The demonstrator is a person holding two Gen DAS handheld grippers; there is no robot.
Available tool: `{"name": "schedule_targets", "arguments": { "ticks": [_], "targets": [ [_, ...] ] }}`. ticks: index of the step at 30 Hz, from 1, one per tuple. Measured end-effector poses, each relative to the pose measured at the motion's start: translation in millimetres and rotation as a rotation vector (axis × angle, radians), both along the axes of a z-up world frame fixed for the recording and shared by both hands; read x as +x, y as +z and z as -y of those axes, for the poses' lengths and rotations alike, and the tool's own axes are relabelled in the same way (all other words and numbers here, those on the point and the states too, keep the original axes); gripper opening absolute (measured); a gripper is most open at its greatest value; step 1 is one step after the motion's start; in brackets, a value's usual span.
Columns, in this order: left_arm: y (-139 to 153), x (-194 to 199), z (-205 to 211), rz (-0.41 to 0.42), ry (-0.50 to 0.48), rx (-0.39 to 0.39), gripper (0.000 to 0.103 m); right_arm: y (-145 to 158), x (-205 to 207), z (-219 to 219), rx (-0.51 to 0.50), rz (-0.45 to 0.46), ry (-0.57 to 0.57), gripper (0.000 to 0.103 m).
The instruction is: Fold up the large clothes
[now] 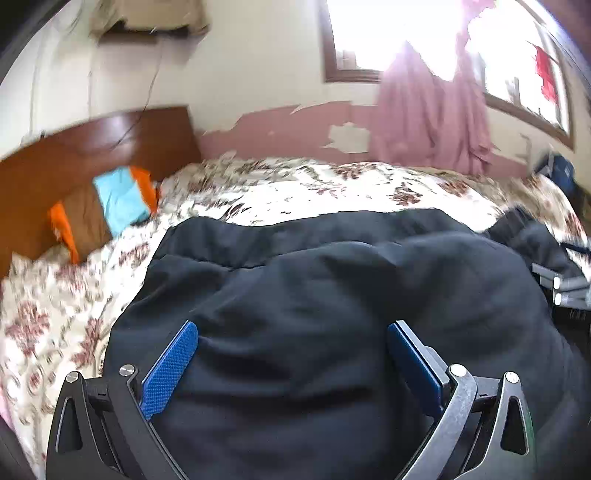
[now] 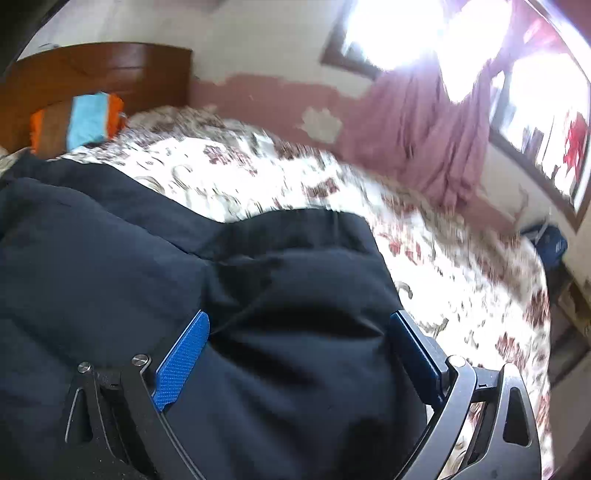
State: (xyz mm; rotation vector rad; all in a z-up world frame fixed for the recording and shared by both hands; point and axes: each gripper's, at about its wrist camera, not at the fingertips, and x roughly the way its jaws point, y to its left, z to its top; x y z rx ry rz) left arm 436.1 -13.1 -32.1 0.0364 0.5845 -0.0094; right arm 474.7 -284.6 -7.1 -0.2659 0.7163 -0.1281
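Note:
A large dark navy padded garment (image 1: 332,280) lies on a bed with a floral cover (image 1: 303,184). My left gripper (image 1: 291,328) is open, its blue pads wide apart just above the garment's near part. The right wrist view shows the same garment (image 2: 155,258), its right edge ending on the floral cover (image 2: 443,236). My right gripper (image 2: 299,319) is open above the garment near that right edge. Fabric bulges between the pads of both grippers; neither pinches it. Part of the right gripper (image 1: 565,291) shows at the right edge of the left wrist view.
A wooden headboard (image 1: 92,147) stands at the back left with a blue, orange and brown pillow (image 1: 110,203). A pink curtain (image 1: 432,118) hangs under a bright window (image 1: 388,33). A blue bag (image 2: 552,242) sits at the bed's far right.

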Motion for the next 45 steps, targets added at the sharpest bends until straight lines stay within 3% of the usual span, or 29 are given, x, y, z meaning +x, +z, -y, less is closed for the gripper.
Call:
{"name": "schedule_targets", "arguments": {
  "ticks": [4, 9, 12, 16, 22, 31, 36, 41, 43, 45],
  "targets": [
    [-13, 17, -15, -0.051, -0.002, -0.125, 0.103, -18, 1, 8, 0.063, 0.003, -0.012, 0.101],
    [-23, 35, 1, -0.052, -0.026, -0.089, 0.103, -37, 20, 32, 0.204, -0.078, -0.007, 0.102],
    [-24, 47, 8, -0.048, -0.031, -0.07, 0.103, -48, 29, 40, 0.243, -0.079, -0.009, 0.102],
    [-25, 58, 3, -0.041, -0.042, -0.115, 0.103, -60, 40, 49, 0.301, -0.105, -0.023, 0.102],
    [-26, 65, 1, -0.043, -0.048, -0.126, 0.103, -68, 35, 53, 0.335, -0.095, -0.034, 0.102],
    [-31, 57, -12, 0.017, -0.074, -0.202, 0.103, -63, 32, 52, 0.328, -0.067, -0.036, 0.102],
    [-35, 46, -28, 0.079, -0.106, -0.317, 0.103, -60, 32, 49, 0.301, -0.058, -0.031, 0.102],
    [-42, 34, -56, 0.12, -0.163, -0.483, 0.103, -56, 31, 43, 0.251, -0.046, -0.032, 0.102],
    [-43, 26, -68, 0.153, -0.146, -0.546, 0.103, -53, 28, 42, 0.237, -0.03, -0.034, 0.102],
    [-40, 21, -76, 0.17, -0.08, -0.563, 0.103, -49, 23, 42, 0.228, 0.002, -0.036, 0.102]
  ]
}}
